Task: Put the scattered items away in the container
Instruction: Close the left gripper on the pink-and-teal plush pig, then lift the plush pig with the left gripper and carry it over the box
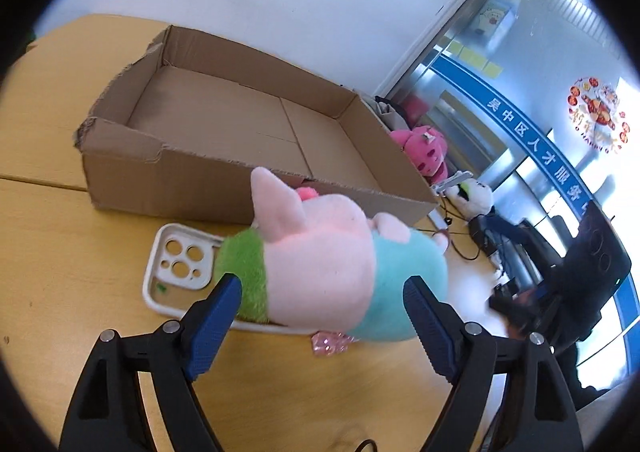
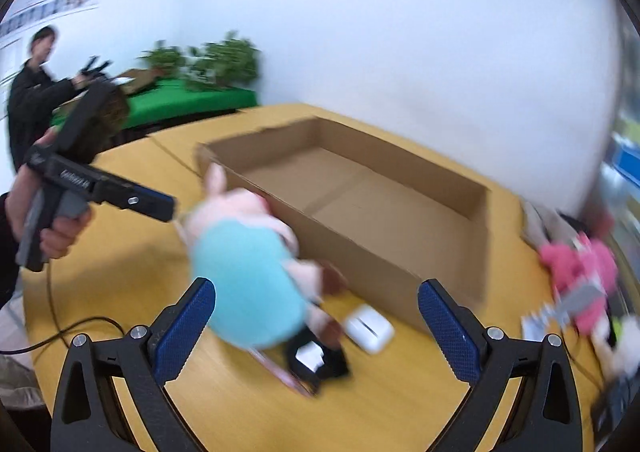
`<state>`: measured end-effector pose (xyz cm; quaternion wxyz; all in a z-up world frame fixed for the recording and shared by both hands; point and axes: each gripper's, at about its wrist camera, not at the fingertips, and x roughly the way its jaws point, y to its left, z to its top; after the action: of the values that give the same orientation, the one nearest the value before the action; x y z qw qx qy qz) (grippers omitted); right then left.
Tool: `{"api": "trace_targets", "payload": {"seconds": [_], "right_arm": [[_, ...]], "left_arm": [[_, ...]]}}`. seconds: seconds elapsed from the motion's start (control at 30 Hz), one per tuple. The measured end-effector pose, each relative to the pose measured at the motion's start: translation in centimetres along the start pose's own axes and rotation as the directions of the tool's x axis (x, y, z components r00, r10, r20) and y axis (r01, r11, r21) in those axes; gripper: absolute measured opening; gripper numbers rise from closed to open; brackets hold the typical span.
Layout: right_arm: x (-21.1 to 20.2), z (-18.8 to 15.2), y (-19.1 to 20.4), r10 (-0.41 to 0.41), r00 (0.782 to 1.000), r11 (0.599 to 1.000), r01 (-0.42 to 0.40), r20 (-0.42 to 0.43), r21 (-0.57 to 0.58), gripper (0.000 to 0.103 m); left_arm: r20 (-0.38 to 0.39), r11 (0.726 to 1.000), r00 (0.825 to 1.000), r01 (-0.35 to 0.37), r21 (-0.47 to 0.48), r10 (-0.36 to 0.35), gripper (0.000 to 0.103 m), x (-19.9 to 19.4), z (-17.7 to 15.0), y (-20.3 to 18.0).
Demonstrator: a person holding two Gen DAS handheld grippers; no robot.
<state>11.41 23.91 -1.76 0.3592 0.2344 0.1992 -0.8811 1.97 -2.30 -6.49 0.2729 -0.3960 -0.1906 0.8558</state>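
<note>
A: Left gripper status?

B: Jaws spread wide on either side of the pig plush toy. Blue pads flank the green collar and the teal body; I cannot confirm contact from the left wrist view.

A: Where does the plush sit?

B: On the desk, just in front of the cardboard box's near wall, its ear overlapping that wall in the left wrist view. It lies partly over a white phone case. A pink crystal-like trinket shows at its lower edge.

A: Box contents?

B: Bare cardboard floor where visible. One corner of the rim is torn.

A: Right gripper?

B: Open as well, holding nothing. Its view is motion-blurred. The plush fills the space ahead of its left pad. Close to the box's near wall lie a white earbud-type case and a black item with a white patch, on top of a flat pinkish piece; identity unclear.

A: Anything off the desk's right edge?

B: A pink plush and a white plush beyond the box's far right corner.
</note>
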Motion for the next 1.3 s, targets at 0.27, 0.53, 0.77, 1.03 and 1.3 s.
{"api": "trace_targets", "payload": {"seconds": [0.27, 0.53, 0.77, 1.03, 1.3], "right_arm": [[9.2, -0.3, -0.1, 0.262, 0.954, 0.957, -0.236, -0.144, 0.171, 0.093], [8.2, -1.9, 1.9, 0.286, 0.946, 0.936, -0.242, -0.152, 0.254, 0.083], [8.0, -2.8, 2.6, 0.271, 0.95, 0.938, -0.226, -0.152, 0.263, 0.081], [7.0, -3.6, 1.6, 0.288, 0.95, 0.912, -0.234, -0.119, 0.337, 0.08], [2.0, -0.6, 3.0, 0.248, 0.969, 0.933, -0.236, -0.012, 0.27, 0.075]], "left_arm": [[-0.049, 0.999, 0.998, -0.028, 0.04, 0.03, 0.082, 4.4, 2.0, 0.8], [-0.076, 0.994, 0.997, -0.024, 0.11, 0.032, 0.079, 4.4, 1.3, -0.1], [-0.085, 0.998, 0.996, 0.021, -0.059, -0.026, 0.102, 5.7, 1.8, 2.7], [-0.104, 0.999, 0.995, 0.01, 0.03, -0.007, 0.082, 5.8, 1.9, -0.1], [-0.019, 0.996, 1.0, 0.014, 0.084, -0.012, 0.078, 0.5, 3.3, -3.2]]}}
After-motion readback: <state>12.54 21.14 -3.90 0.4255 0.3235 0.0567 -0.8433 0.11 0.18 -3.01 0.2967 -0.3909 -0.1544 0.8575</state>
